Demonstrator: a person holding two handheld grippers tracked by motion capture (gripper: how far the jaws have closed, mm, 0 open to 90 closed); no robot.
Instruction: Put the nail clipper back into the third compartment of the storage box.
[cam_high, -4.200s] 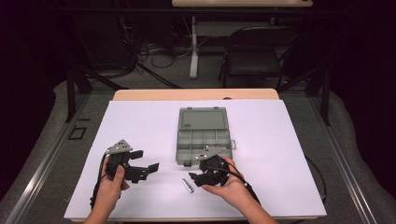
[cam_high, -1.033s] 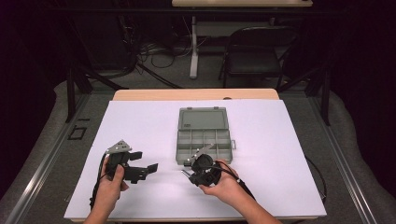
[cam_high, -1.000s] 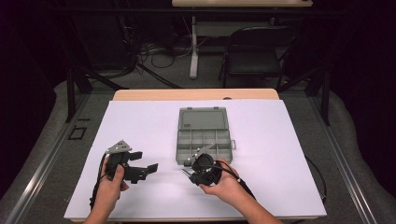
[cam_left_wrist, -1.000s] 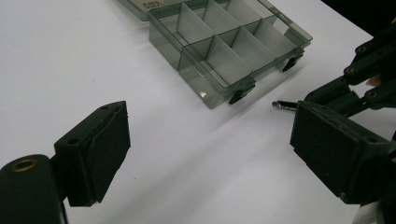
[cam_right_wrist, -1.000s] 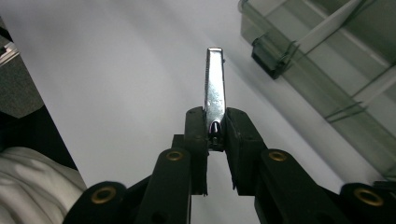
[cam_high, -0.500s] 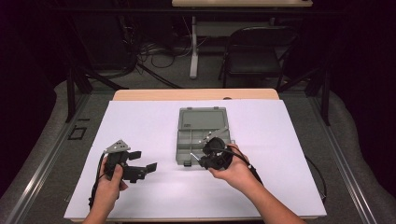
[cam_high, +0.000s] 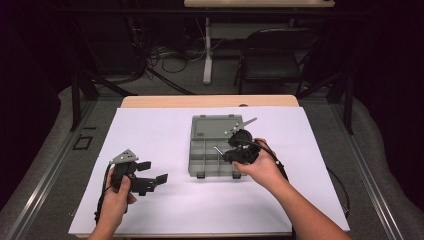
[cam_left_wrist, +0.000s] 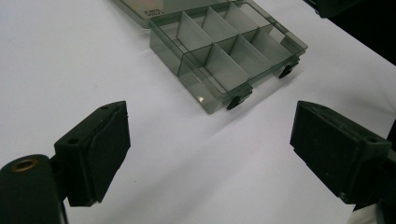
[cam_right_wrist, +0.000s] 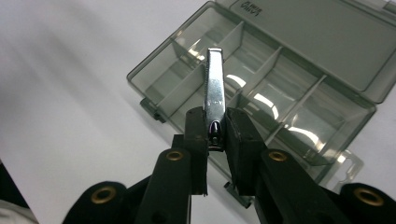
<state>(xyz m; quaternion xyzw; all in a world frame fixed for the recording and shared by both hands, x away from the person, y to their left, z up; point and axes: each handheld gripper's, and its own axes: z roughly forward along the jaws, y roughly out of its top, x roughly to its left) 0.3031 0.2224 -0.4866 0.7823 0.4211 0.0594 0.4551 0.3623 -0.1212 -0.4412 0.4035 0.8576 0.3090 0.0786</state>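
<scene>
carrying is the step in hand: a shiny metal nail clipper (cam_right_wrist: 215, 100) is clamped by its near end between the jaws of the right gripper (cam_high: 235, 155) and is held in the air over the open compartment box (cam_high: 200, 155), its free end pointing toward the middle cells. the box, of smoky clear plastic, is laid flat with its lid (cam_high: 215, 127) folded back away from the person, and its cells look empty. the left gripper (cam_high: 150, 181) is rested well to the left of the box, jaws spread wide with nothing between them. next, it is judged, the clipper must be lowered until it is lined up along one cell, clear of the dividers, before the jaws are let apart. everything is set on a white sheet (cam_high: 150, 125) spread over a wooden table (cam_high: 210, 101); beyond it a dark room is seen, with a folding chair (cam_high: 272, 60) and loose cables (cam_high: 160, 55) on the floor.
</scene>
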